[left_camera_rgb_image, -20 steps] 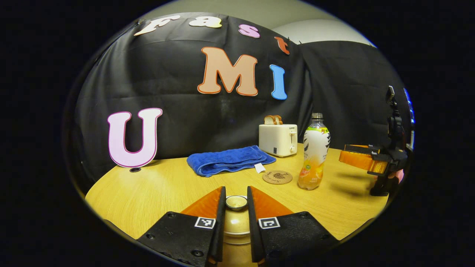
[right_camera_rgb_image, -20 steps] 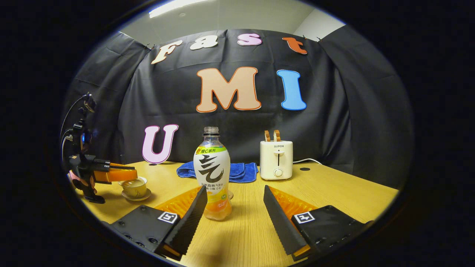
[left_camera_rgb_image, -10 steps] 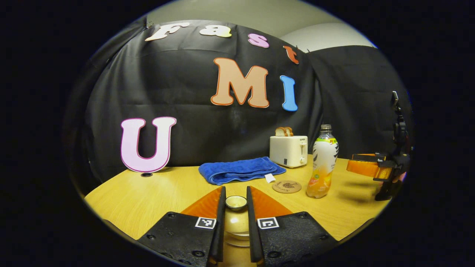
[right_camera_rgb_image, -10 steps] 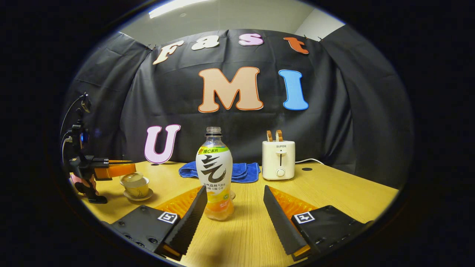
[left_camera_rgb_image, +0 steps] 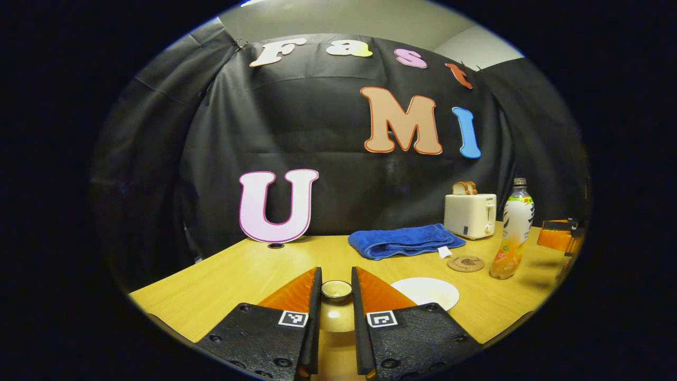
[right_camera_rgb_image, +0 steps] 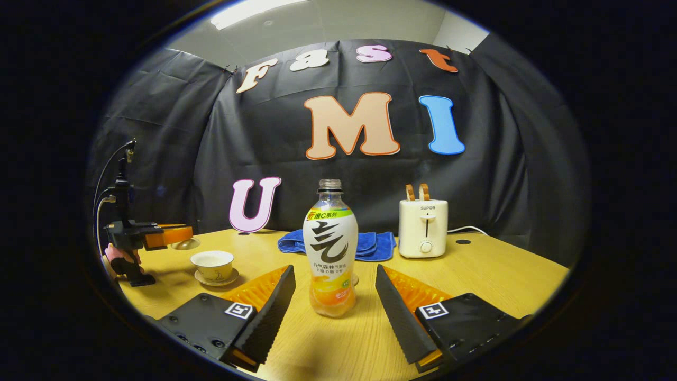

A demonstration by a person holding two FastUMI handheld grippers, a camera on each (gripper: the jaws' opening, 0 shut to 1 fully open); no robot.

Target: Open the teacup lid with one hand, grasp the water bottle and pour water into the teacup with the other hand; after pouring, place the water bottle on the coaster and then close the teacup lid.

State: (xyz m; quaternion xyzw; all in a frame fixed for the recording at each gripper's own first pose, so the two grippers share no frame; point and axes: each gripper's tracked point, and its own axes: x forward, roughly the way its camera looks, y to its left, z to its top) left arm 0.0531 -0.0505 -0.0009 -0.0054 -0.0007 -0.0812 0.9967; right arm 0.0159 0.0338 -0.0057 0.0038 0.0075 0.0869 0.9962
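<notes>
Left gripper [left_camera_rgb_image: 336, 288] pinches the teacup lid [left_camera_rgb_image: 336, 290], held left of the teacup [right_camera_rgb_image: 212, 263]; right gripper [right_camera_rgb_image: 334, 288] gapes around the untouched water bottle [right_camera_rgb_image: 330, 248].

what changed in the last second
The left gripper, shut on the lid, lifted it off the teacup and carried it aside. The right gripper, open, now frames the bottle. Bottle, coaster, towel and toaster stayed.
</notes>
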